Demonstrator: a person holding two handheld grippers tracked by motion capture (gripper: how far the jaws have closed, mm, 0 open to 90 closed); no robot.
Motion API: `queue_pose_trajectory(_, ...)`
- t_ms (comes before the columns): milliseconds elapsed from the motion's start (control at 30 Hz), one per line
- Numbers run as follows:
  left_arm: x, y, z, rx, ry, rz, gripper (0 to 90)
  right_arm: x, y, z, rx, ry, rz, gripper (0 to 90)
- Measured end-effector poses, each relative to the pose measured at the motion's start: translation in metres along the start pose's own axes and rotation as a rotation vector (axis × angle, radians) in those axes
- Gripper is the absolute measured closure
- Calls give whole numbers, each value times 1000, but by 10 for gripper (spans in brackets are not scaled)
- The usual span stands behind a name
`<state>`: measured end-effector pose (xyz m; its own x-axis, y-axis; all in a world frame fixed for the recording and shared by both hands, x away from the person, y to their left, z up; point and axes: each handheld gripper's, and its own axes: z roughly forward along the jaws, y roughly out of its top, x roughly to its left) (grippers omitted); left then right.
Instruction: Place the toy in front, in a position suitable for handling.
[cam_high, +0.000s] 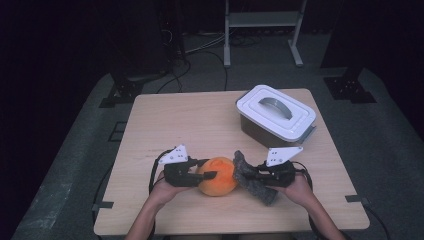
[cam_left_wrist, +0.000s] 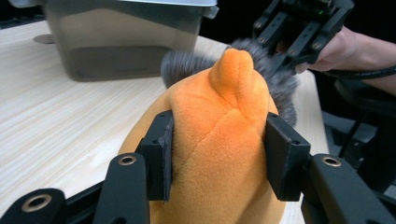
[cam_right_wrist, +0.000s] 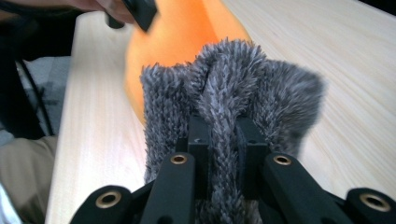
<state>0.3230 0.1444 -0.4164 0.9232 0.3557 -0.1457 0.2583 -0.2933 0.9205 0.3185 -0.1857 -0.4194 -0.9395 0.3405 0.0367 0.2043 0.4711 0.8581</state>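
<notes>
An orange plush toy (cam_high: 217, 176) lies near the table's front edge, between both hands. My left gripper (cam_high: 202, 175) comes in from the toy's left and is shut on it; in the left gripper view both pads (cam_left_wrist: 163, 154) press into the orange plush toy (cam_left_wrist: 224, 140). A grey fuzzy cloth (cam_high: 252, 180) sits to the toy's right, touching it. My right gripper (cam_high: 250, 176) is shut on a fold of the grey fuzzy cloth (cam_right_wrist: 224, 107), pinched tight between its jaws, with the orange plush toy (cam_right_wrist: 182, 32) just beyond.
A lidded plastic box (cam_high: 276, 116) with a white lid and grey handle stands at the table's back right. The wooden table (cam_high: 175, 125) has bare surface at the left and middle. Cables and a metal stand lie on the dark floor behind.
</notes>
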Motion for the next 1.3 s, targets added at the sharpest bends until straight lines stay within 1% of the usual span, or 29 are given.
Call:
queue_pose_trajectory(33, -1, 1, 1, 1, -2, 1, 507, -1, 0, -2, -19, 3, 7, 787)
queue_pose_trajectory(67, -3, 1, 3, 7, -4, 10, 507, 0, 3, -4, -52, 6, 4, 787)
queue_pose_trajectory(133, -8, 3, 10, 16, -14, 26, 506, 4, 11, -9, -133, 32, 6, 787)
queue_pose_trajectory(167, -9, 4, 12, 18, -14, 29, 504, 6, 14, -9, -147, 39, 0, 787)
queue_pose_trajectory(200, -10, 4, 14, 18, -13, 31, 501, 7, 14, -8, -137, 37, -4, 787)
queue_pose_trajectory(267, -12, 4, 17, 42, -11, 52, 466, 7, 9, -1, -102, 37, -3, 787)
queue_pose_trajectory(333, -14, 4, 18, 46, -4, 66, 399, 4, 5, 2, -85, 46, 10, 787)
queue_pose_trajectory(367, -14, 4, 17, 46, -5, 73, 340, 4, 4, 2, -86, 48, 12, 787)
queue_pose_trajectory(433, -12, 5, 17, 47, -8, 64, 239, 4, 4, 1, -79, 45, 7, 787)
queue_pose_trajectory(467, -11, 4, 16, 55, -7, 68, 221, 3, 3, 1, -78, 44, 4, 787)
queue_pose_trajectory(533, -8, 0, 17, 69, -15, 69, 208, 1, 1, 0, -72, 34, 15, 787)
queue_pose_trajectory(567, -7, -2, 17, 72, -18, 69, 224, -1, 0, -1, -69, 30, 19, 787)
queue_pose_trajectory(600, -8, -3, 18, 71, -22, 75, 277, -2, -1, -1, -65, 27, 26, 787)
queue_pose_trajectory(667, -11, -1, 19, 74, 0, 105, 401, -3, 0, -4, -59, 18, 24, 787)
queue_pose_trajectory(700, -13, 0, 19, 72, 9, 109, 441, -2, 2, -7, -72, 12, 20, 787)
queue_pose_trajectory(733, -14, 1, 19, 74, 19, 116, 469, -1, 5, -10, -103, 8, 19, 788)
queue_pose_trajectory(767, -16, 2, 21, 75, 20, 119, 485, 1, 9, -13, -141, 14, 20, 787)
queue_pose_trajectory(800, -18, 3, 22, 78, 18, 126, 495, 4, 13, -15, -167, 21, 11, 787)
queue_pose_trajectory(833, -20, 4, 24, 81, 19, 132, 497, 7, 16, -16, -177, 23, -1, 787)
queue_pose_trajectory(867, -21, 4, 25, 87, 19, 140, 498, 10, 18, -14, -171, 26, -7, 787)
queue_pose_trajectory(933, -20, 3, 24, 94, 15, 143, 495, 11, 16, -7, -134, 20, -22, 787)
queue_pose_trajectory(1000, -18, 2, 23, 83, -2, 133, 463, 9, 12, -4, -130, 30, -7, 788)
queue_pose_trajectory(1033, -17, 3, 22, 78, -8, 125, 417, 8, 11, -4, -127, 36, -5, 787)
queue_pose_trajectory(1100, -15, 3, 23, 68, -7, 106, 274, 9, 11, -4, -117, 41, -16, 787)
queue_pose_trajectory(1167, -13, 1, 26, 85, 6, 89, 173, 9, 10, -3, -118, 45, -15, 787)
queue_pose_trajectory(1200, -11, -1, 28, 94, -4, 84, 135, 9, 10, -3, -118, 44, -17, 787)
queue_pose_trajectory(1233, -9, -3, 29, 99, -6, 87, 124, 8, 10, -4, -117, 43, -17, 787)
queue_pose_trajectory(1267, -7, -5, 30, 104, -18, 85, 117, 8, 9, -4, -116, 43, -15, 787)
queue_pose_trajectory(1300, -6, -6, 30, 101, -25, 78, 117, 7, 8, -4, -113, 41, -11, 787)
